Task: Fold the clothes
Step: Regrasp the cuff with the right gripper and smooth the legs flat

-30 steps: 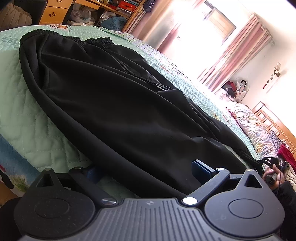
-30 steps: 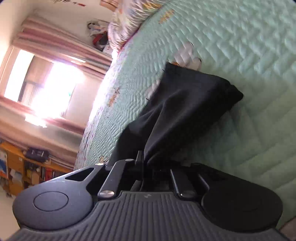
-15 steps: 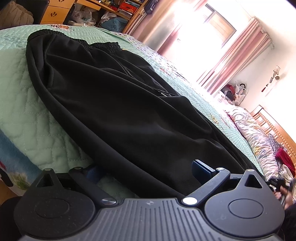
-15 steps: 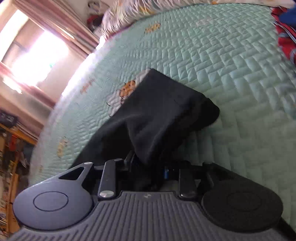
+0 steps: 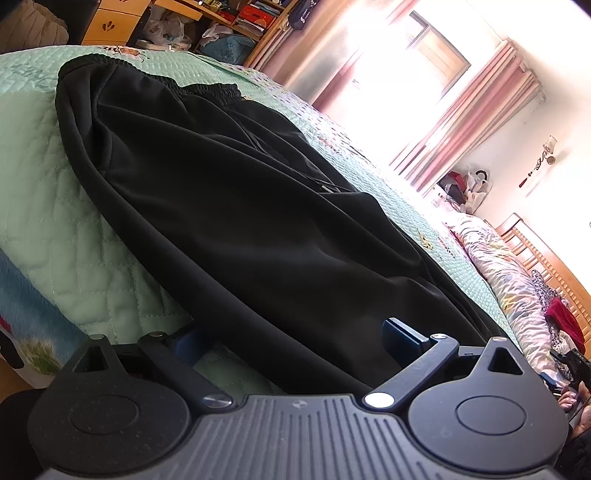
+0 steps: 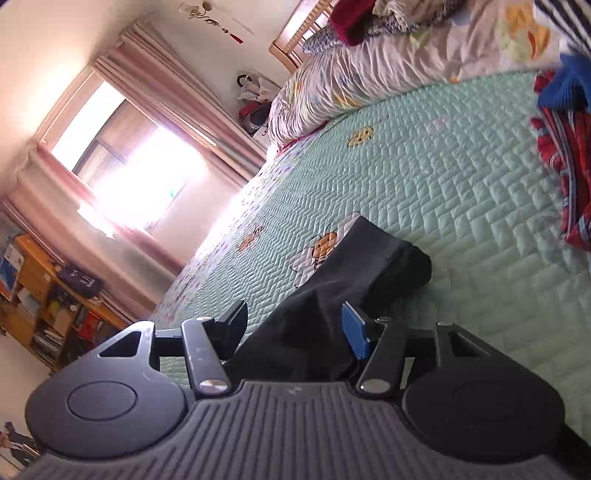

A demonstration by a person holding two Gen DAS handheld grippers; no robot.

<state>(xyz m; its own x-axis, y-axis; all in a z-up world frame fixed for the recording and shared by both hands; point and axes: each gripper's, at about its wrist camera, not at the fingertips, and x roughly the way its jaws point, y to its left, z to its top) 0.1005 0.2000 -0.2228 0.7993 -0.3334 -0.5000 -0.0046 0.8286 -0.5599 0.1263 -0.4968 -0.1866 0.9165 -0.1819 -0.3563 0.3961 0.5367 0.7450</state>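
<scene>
Around you, the green quilted bed (image 5: 55,236) carries everything. Taking the black trousers (image 5: 258,229) as the landmark: beyond their far hem lie a flowered duvet (image 6: 369,74) and a red and blue garment (image 6: 565,177) at the quilt's edge, well apart from the hem; behind the waistband stand wooden shelves (image 5: 236,18), and a curtained window (image 5: 424,85) glares to the side. Nothing lies on the trousers or across them.

The trousers lie flat and long on the quilt. In the left view the elastic waistband (image 5: 207,88) is at the far end and the legs run toward your right tongs (image 6: 295,326), so the long axis runs down the bed from waistband to hem (image 6: 402,258).

Your left tongs (image 5: 295,332) stand wide apart with black cloth passing between the fingers; whether the pads press on it you cannot tell from here. Your right tongs are opening: the blue-padded finger (image 6: 356,334) and its mate stand clear of the leg, which lies loose between them.

A second ago your right tongs were pinched tight on that leg; now they have let it go and drawn back a little, so more quilt shows around the hem. Your left side looks nearly unchanged.
</scene>
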